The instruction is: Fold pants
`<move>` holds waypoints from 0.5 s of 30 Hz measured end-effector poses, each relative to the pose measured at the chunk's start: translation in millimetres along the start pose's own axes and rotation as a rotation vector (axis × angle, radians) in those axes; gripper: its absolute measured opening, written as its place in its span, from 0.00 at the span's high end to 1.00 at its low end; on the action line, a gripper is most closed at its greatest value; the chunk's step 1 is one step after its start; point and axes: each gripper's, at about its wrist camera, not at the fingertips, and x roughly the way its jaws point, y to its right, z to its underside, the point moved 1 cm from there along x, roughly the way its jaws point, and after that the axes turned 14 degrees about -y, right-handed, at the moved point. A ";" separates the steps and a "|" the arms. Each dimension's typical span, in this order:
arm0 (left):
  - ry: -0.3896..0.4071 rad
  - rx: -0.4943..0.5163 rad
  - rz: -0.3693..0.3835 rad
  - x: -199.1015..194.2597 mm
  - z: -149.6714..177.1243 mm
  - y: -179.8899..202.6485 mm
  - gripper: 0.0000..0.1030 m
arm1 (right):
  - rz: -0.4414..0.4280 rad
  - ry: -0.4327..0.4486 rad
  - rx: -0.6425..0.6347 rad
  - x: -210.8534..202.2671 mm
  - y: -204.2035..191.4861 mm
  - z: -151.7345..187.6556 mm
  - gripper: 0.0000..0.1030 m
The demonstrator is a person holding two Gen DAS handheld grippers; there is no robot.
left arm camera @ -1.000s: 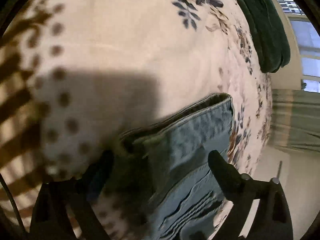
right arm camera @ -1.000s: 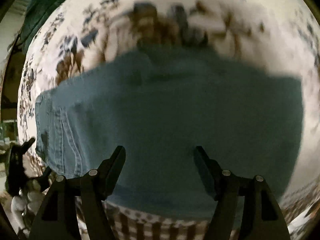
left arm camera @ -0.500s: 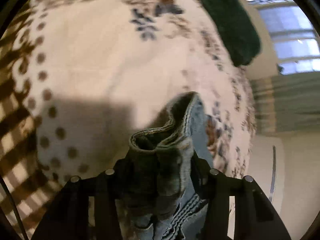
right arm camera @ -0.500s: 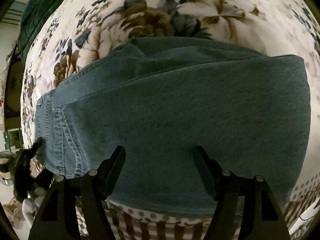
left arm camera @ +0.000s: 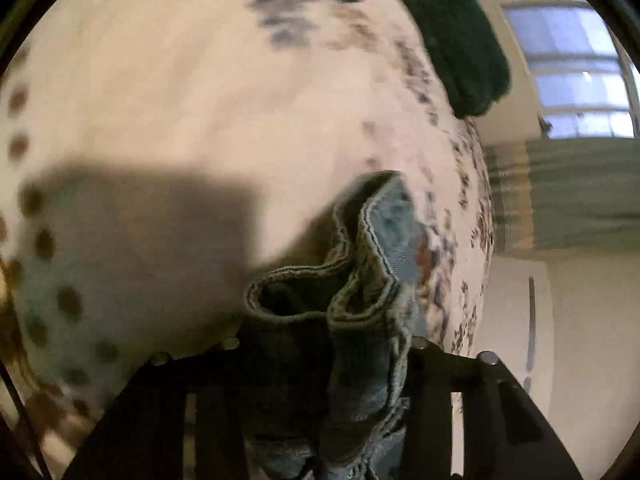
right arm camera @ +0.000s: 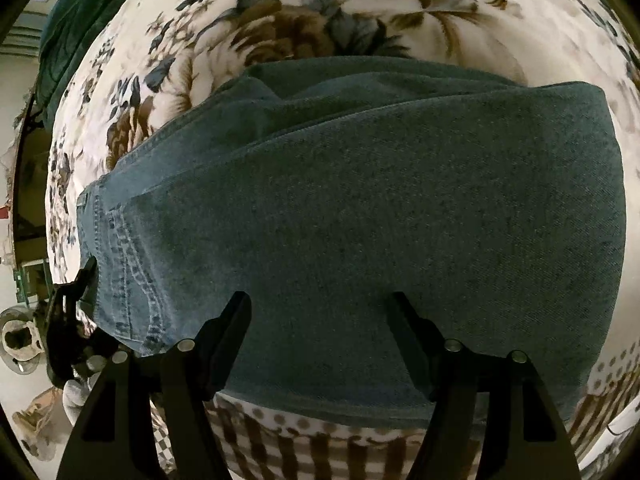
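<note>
pants (right arm camera: 360,220): blue denim | bedspread (right arm camera: 400,12): cream, brown-blue floral | blanket (left arm camera: 460,32): dark green

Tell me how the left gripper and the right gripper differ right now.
The left gripper has bunched denim of the jeans between its fingers, its jaws closing on it; the right gripper stands open with nothing gripped. The left one has gathered a hemmed edge into folds; the right one hovers over flat, smooth denim. Both are black, two-fingered, and over the same jeans on the flowered blanket.
</note>
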 end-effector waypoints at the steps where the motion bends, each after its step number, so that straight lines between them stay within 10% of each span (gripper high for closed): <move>1: 0.009 0.024 -0.002 -3.7 1.7 10.4 0.66 | -0.008 0.005 0.006 -1.4 1.8 0.6 0.29; 10: -0.050 0.537 -0.028 -7.8 100.5 178.7 0.69 | -0.096 0.064 0.106 -27.7 45.5 13.2 0.29; 15: -0.231 0.808 -0.113 75.3 202.8 230.9 0.69 | -0.135 0.093 0.161 -53.2 93.7 23.3 0.29</move>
